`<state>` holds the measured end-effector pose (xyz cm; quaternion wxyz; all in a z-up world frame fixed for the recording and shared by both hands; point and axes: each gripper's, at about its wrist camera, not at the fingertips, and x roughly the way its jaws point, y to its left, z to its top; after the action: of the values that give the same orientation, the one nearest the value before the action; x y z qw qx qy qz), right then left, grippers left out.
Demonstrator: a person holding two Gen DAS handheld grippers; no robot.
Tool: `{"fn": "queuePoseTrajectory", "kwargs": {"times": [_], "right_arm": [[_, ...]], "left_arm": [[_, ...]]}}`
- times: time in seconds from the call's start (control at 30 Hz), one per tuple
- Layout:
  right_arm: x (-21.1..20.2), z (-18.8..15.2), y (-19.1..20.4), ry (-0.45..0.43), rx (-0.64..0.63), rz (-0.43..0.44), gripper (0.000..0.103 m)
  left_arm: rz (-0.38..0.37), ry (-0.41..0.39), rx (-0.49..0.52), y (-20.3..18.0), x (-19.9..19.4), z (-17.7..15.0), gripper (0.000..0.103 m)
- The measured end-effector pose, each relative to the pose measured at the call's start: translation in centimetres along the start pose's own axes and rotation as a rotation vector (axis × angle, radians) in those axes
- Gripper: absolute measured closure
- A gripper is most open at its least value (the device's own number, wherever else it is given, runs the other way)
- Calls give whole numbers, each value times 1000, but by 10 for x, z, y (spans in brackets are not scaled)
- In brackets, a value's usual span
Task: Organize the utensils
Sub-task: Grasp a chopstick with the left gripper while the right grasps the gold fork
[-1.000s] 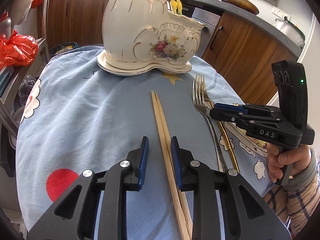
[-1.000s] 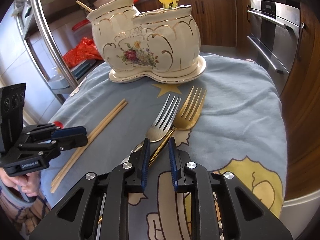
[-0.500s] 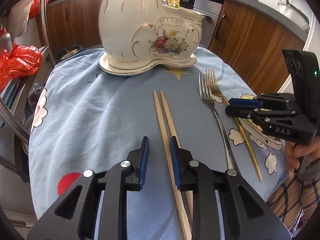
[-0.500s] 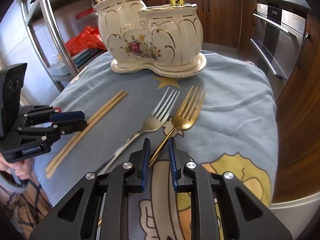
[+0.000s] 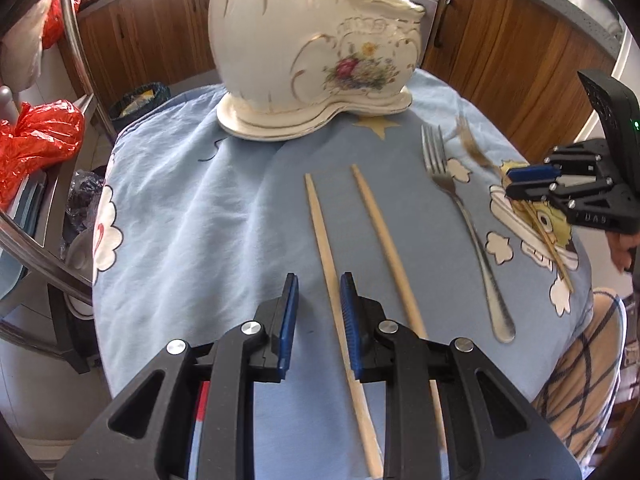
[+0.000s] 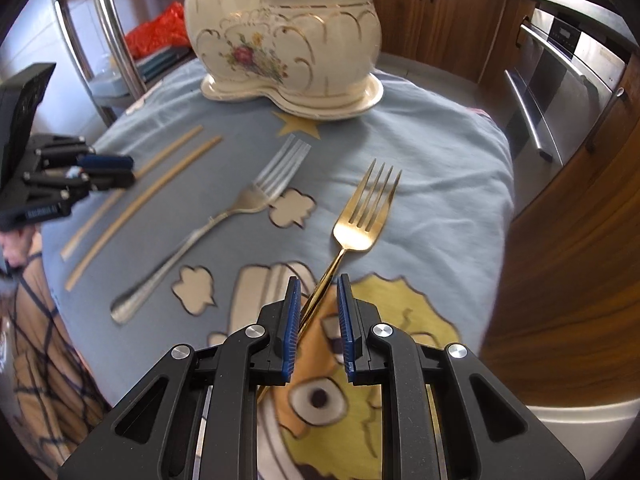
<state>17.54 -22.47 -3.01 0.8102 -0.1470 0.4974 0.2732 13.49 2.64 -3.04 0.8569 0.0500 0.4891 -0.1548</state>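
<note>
A cream floral ceramic holder (image 5: 316, 52) stands on its saucer at the far side of the table; it also shows in the right wrist view (image 6: 288, 40). Two wooden chopsticks (image 5: 320, 232) lie apart on the blue cloth. My left gripper (image 5: 318, 292) is shut on the left chopstick, its rear end between the pads. A silver fork (image 6: 224, 216) lies flat. My right gripper (image 6: 318, 296) is shut on the handle of the gold fork (image 6: 360, 220), whose head is lifted off the cloth and tilts forward.
The table carries a blue cartoon-print cloth (image 5: 180, 208). Wooden cabinets and an oven (image 6: 560, 88) stand behind. A red bag (image 5: 36, 140) sits on a metal rack at the left. The person's legs are near the table's front edge.
The right gripper has lifted the gold fork away from the silver fork and to the right. The left gripper has lifted one chopstick, so the pair has spread apart.
</note>
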Motion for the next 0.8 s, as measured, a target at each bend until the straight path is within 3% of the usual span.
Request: {"fn": "queuePoseTrajectory", "kwargs": {"times": [0.23,0.43,0.57,0.8], "right_arm": [[10,15,-8,100,8,28,79],[16,26,0,144,-28,-11,79],[14,27,8,156,-72,-30,87],[10,20,9,161,-90,-16,88]], "left_arm": [[-47,127,31,8,6,13,81],[0,218,111,-2,14,22,81],[19,253,141,-6,16,26,80],[25,264,169,-9,17,27,81]]}}
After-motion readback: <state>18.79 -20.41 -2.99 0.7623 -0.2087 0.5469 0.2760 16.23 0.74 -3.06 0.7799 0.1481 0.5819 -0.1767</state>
